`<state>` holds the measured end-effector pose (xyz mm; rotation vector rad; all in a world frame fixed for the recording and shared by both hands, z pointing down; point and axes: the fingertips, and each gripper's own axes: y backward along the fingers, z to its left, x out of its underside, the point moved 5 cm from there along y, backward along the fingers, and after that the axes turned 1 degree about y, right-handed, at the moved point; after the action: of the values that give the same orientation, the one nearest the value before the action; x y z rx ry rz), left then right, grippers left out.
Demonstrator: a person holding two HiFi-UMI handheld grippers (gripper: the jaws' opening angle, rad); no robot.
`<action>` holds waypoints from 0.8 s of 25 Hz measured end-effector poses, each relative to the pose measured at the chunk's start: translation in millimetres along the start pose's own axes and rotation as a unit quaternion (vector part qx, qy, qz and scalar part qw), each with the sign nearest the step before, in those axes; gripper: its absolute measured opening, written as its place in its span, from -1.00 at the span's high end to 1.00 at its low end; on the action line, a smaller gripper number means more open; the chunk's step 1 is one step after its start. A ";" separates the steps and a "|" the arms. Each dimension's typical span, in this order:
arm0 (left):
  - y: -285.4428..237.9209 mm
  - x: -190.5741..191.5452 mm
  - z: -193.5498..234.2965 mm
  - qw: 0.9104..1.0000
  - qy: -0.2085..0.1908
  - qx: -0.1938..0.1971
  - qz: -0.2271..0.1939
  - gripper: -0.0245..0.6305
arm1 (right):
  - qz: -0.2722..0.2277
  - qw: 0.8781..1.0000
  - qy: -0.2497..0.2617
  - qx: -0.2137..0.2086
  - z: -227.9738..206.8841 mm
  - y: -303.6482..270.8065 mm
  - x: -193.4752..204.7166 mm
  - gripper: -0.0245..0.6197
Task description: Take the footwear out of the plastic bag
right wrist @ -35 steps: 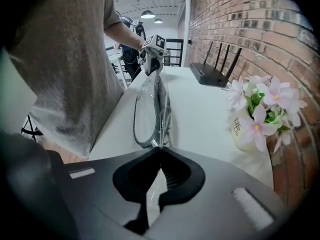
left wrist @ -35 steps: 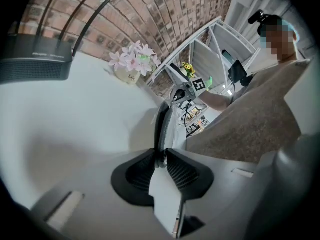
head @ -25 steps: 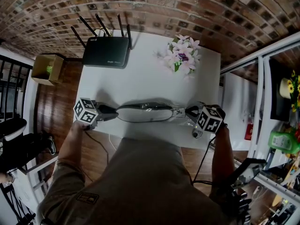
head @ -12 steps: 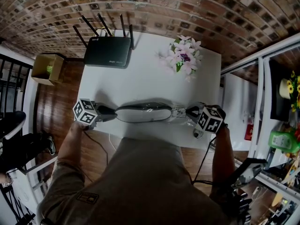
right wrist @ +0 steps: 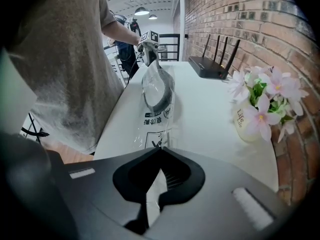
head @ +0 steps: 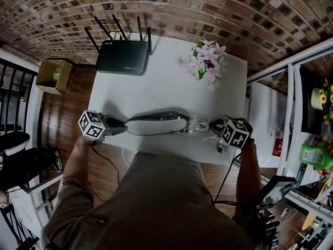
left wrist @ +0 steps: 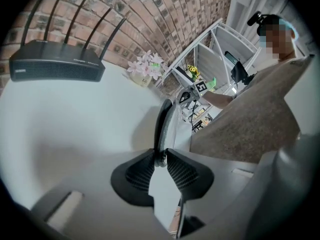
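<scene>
A grey-and-white slipper (head: 156,124) lies on edge along the front of the white table (head: 161,90). Its right end sits in a clear printed plastic bag (head: 196,125). My left gripper (head: 120,125) is shut on the slipper's left end; in the left gripper view the pads (left wrist: 145,169) pinch the slipper's rim (left wrist: 164,124). My right gripper (head: 212,126) is shut on the bag's far end. In the right gripper view the bag (right wrist: 155,121) runs from the jaws to the slipper (right wrist: 159,91).
A black router (head: 123,56) with several antennas stands at the table's back left. A pot of pink and white flowers (head: 208,62) stands at the back right. A cardboard box (head: 52,76) sits on the floor left of the table. A brick wall lies behind.
The two grippers have drawn slightly apart. The slipper has slid a little left with the left gripper, and more crumpled bag shows between it and the right gripper.
</scene>
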<state>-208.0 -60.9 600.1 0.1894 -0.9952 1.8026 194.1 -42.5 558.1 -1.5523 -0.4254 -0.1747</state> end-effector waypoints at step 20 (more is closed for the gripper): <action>16.2 19.2 -4.5 1.000 0.001 -0.021 -0.010 0.70 | -0.019 1.000 -0.022 -0.004 -6.0 -12.3 -53.8 0.12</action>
<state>-229.1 -46.5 598.8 0.1713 -1.0241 1.7616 141.2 -57.1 549.7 -1.5591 -0.4891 -0.1723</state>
